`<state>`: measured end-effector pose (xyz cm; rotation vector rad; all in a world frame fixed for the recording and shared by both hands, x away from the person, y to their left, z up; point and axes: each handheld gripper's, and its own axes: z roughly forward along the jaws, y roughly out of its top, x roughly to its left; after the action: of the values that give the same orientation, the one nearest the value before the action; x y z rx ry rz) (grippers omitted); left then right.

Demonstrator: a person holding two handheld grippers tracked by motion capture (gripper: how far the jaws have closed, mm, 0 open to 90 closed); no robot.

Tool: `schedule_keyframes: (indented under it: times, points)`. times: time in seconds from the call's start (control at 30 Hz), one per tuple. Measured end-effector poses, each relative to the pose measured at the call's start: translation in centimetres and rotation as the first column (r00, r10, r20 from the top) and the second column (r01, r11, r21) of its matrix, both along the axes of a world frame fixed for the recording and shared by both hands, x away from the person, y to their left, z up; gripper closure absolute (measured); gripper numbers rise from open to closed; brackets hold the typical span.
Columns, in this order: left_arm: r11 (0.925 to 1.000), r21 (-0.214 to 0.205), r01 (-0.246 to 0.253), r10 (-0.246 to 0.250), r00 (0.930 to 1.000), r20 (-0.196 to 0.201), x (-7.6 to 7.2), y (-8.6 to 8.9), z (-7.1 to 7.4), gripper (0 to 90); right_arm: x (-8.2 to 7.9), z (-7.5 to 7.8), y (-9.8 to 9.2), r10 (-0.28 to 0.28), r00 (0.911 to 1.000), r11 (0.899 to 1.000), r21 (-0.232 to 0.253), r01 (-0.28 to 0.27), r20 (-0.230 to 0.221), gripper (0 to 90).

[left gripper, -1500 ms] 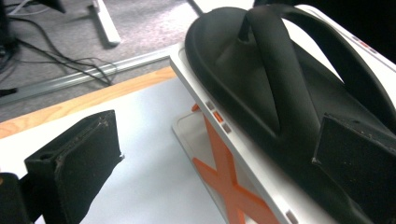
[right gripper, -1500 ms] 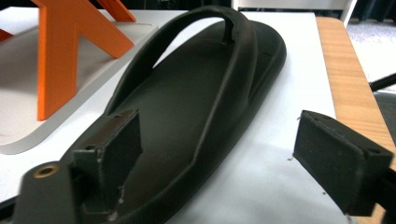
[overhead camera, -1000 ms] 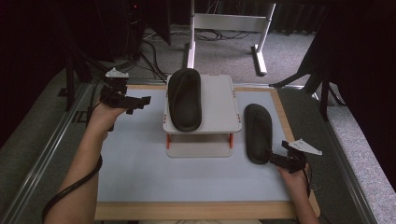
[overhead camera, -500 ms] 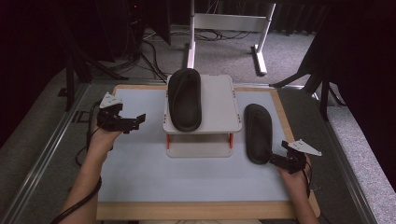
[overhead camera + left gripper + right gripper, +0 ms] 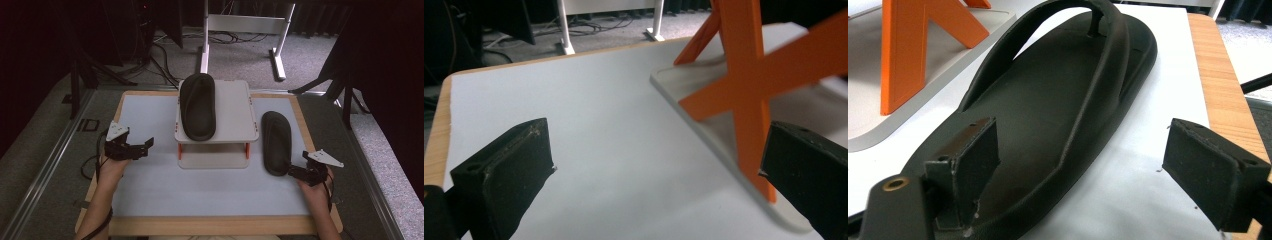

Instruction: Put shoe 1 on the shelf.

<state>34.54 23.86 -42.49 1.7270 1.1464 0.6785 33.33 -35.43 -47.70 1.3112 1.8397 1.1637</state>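
Near the surface's right edge, the right gripper straddles the heel of a black sandal, jaws open. The left gripper waits, jaws open and empty, near the left edge. A clean grasp likely means closing squarely on the heel rim before lifting.

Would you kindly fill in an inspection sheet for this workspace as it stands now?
Surface: pale table top with a wooden border.
Job's things: one black flip-flop lies on the white rack with orange legs; the second flip-flop lies on the table, right of the rack.
Clutter: nothing seen.
Grippers: left gripper open, holding nothing, left of the rack; right gripper open at the heel of the second flip-flop.
Cables: a cable trails from the left gripper.
Surroundings: grey carpet, white stand frame, floor cables behind.
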Motion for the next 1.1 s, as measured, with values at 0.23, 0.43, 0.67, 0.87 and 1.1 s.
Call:
schedule_keyframes:
  times: [0.23,0.43,0.67,0.87,1.1]
  points:
    - [0.9999,-0.012,-0.002,0.003,0.9958,0.092,-1.7,0.6,-1.6,0.1,0.1,0.0,-0.2,0.000,0.9998,1.000,0.018,0.001,-0.018,13.8]
    - [0.9988,-0.003,-0.049,0.049,0.9952,0.084,-2.6,1.2,-3.0,0.2,0.2,0.0,-0.1,0.002,0.9996,1.000,0.012,-0.002,-0.028,13.8]
    - [0.9923,0.000,-0.124,0.123,0.9871,0.102,-3.8,1.8,-4.4,0.1,0.3,0.0,0.2,0.021,0.9992,1.000,-0.017,-0.021,-0.035,13.8]
    - [0.9849,-0.031,-0.170,0.173,0.9794,0.105,-4.9,2.6,-6.0,0.2,0.2,0.0,0.2,0.019,0.9994,1.000,-0.018,-0.019,-0.029,13.3]
    - [0.9756,-0.081,-0.204,0.215,0.9612,0.173,-5.9,3.0,-6.3,0.2,0.1,-0.1,1.1,-0.011,0.9996,0.994,-0.111,0.009,-0.024,18.3]
